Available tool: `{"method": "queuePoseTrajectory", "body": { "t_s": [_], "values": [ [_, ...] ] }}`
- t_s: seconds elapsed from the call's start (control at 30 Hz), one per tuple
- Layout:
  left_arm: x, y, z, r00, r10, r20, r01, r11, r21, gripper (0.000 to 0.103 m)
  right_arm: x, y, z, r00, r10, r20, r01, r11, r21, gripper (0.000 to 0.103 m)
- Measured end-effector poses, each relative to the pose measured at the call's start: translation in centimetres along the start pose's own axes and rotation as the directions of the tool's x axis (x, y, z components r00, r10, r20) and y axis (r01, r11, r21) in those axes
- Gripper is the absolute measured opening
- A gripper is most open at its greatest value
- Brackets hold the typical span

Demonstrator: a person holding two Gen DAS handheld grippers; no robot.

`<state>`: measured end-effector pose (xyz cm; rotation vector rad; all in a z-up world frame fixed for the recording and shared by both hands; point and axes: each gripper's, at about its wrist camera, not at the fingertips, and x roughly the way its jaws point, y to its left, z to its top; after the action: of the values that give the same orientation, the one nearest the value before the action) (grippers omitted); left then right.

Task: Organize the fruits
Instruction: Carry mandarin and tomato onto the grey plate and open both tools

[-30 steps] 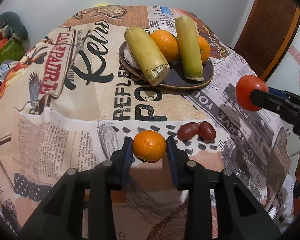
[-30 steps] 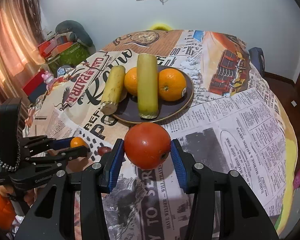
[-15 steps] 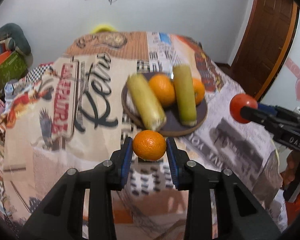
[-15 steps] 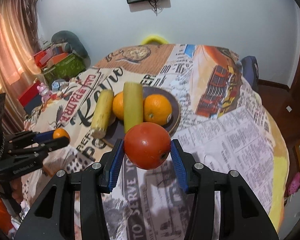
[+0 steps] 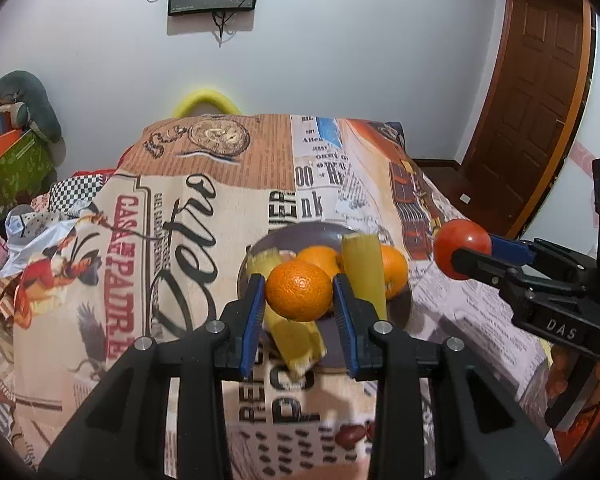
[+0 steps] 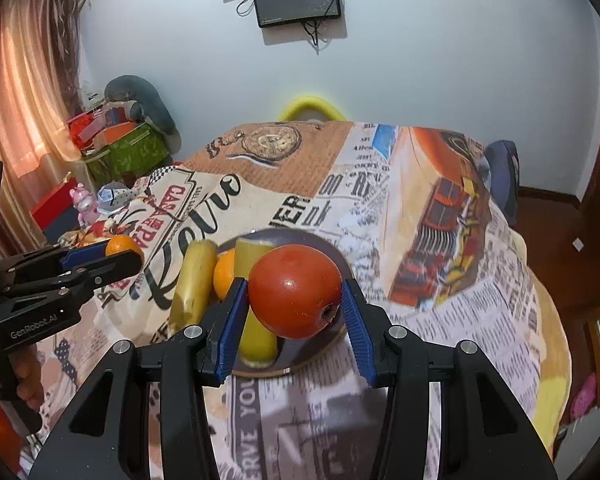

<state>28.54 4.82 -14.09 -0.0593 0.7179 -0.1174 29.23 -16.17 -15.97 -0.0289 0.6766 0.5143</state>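
Left gripper (image 5: 299,307), blue ribbed pads clamped on a round, dimpled-skin orange (image 5: 299,290), held in the air in front of the plate (image 5: 300,233). Right gripper (image 6: 295,312), pads clamped on a smooth glossy red tomato (image 6: 295,291), seen at 3 o'clock in the left view. The dark round plate on the printed tablecloth (image 5: 172,224) holds two fibrous yellow-green cane-like cylinders (image 6: 192,280) and more oranges (image 5: 394,266). Two dark glossy oval fruits (image 5: 350,434) lie on the cloth at 6 o'clock.
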Motion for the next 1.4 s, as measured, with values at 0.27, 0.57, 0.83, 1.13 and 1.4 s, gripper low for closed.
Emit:
{"method": "queuePoseTrajectory", "body": {
  "t_s": [0.27,0.57,0.83,1.13,1.4],
  "values": [
    [1.7,0.4,1.8,1.0,-0.011,0.019,0.011,1.0,-0.024,0.034,2.1,-0.3,1.7,1.0,-0.003,0.005,0.003,1.0,-0.02,0.044],
    [4.9,0.7,3.6,1.0,0.004,0.005,-0.004,1.0,-0.024,0.034,5.2,-0.7,3.4,1.0,-0.001,-0.005,0.001,1.0,-0.023,0.044],
    [8.8,1.1,3.9,0.999,0.015,-0.048,-0.017,0.999,-0.03,0.034,7.7,-0.8,4.0,0.999,0.003,-0.037,-0.005,0.999,-0.041,0.044],
    [11.5,1.0,4.0,0.995,0.01,-0.097,-0.012,1.0,-0.02,0.034,10.0,-1.1,3.7,0.995,0.034,-0.089,-0.036,0.999,-0.026,0.044],
    [13.0,1.3,3.6,0.99,-0.009,-0.14,0.002,0.999,-0.049,0.035,10.7,-1.4,3.8,0.991,0.073,-0.11,-0.073,0.997,0.004,0.045]
  ]
}}
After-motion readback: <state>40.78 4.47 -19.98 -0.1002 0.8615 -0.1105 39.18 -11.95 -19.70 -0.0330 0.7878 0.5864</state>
